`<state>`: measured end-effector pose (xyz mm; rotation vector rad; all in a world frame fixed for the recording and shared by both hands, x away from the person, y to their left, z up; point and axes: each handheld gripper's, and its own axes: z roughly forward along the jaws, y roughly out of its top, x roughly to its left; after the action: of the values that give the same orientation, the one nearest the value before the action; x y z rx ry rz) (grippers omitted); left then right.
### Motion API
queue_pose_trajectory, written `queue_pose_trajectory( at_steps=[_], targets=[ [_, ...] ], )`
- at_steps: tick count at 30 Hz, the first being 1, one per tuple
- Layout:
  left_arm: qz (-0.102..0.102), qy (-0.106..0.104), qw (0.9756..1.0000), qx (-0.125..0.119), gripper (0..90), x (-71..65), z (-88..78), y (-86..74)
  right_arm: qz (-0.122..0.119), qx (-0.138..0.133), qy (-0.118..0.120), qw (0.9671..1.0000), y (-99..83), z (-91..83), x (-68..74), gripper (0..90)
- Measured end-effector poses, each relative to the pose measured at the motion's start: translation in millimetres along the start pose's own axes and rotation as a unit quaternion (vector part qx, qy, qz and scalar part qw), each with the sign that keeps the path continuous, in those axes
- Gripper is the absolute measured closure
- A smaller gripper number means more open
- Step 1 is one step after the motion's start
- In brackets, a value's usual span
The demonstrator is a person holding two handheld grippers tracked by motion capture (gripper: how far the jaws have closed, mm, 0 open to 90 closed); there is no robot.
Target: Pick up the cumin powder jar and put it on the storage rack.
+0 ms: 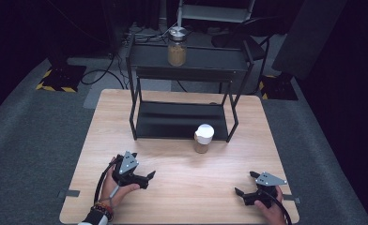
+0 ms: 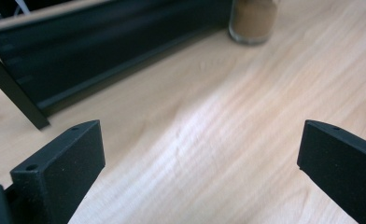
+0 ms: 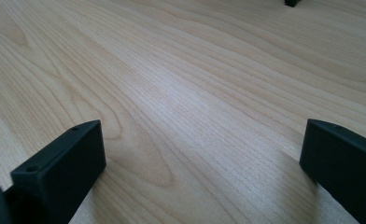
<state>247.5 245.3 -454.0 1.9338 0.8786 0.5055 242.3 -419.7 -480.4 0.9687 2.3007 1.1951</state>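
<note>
High view: I log my left gripper (image 1: 144, 178) and right gripper (image 1: 246, 186) low on the surface (image 1: 182, 164), a white-lidded jar (image 1: 203, 138) ahead by the rack (image 1: 182, 119), likely awaiting shelving. Left gripper view: jaws spread wide, jar (image 2: 253, 21) well ahead. Right gripper view: jaws spread wide over bare wood, holding nothing.

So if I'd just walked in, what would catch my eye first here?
Probably the black two-tier rack at the wooden table's far edge, with a steel-lidded jar of tan powder on its top shelf. A white-lidded jar stands on the table before it, and the left gripper and right gripper rest open near the front.
</note>
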Motion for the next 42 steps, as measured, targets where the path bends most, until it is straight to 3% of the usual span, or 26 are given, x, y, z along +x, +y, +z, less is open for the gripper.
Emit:
queue_pose_trajectory(
  at_steps=[16, 25, 35, 38, 42],
  targets=[
    [-0.015, -0.023, 0.999, 0.037, 0.5, 6.3, 8.9, -12.7, 0.0, 0.0, 0.0, 1.0, 0.0, 0.0, 0.0, 0.0],
    [-0.012, -0.041, 0.9971, 0.064, 1.5, 10.2, 14.9, -12.4, 0.0, 0.0, 0.0, 1.0, 0.0, 0.0, 0.0, 0.0],
    [-0.004, -0.036, 0.9975, 0.062, 0.5, 7.0, 16.0, -16.1, 0.0, 0.0, 0.0, 1.0, 0.0, 0.0, 0.0, 0.0],
    [0.02, -0.029, 0.9975, 0.061, 0.1, 2.4, 16.2, -18.2, 0.0, 0.0, 0.0, 1.0, 0.0, 0.0, 0.0, 0.0],
    [0.024, -0.037, 0.9982, 0.041, 0.1, 6.8, 15.3, -27.9, 0.0, 0.0, 0.0, 1.0, 0.0, 0.0, 0.0, 0.0]
  ],
)
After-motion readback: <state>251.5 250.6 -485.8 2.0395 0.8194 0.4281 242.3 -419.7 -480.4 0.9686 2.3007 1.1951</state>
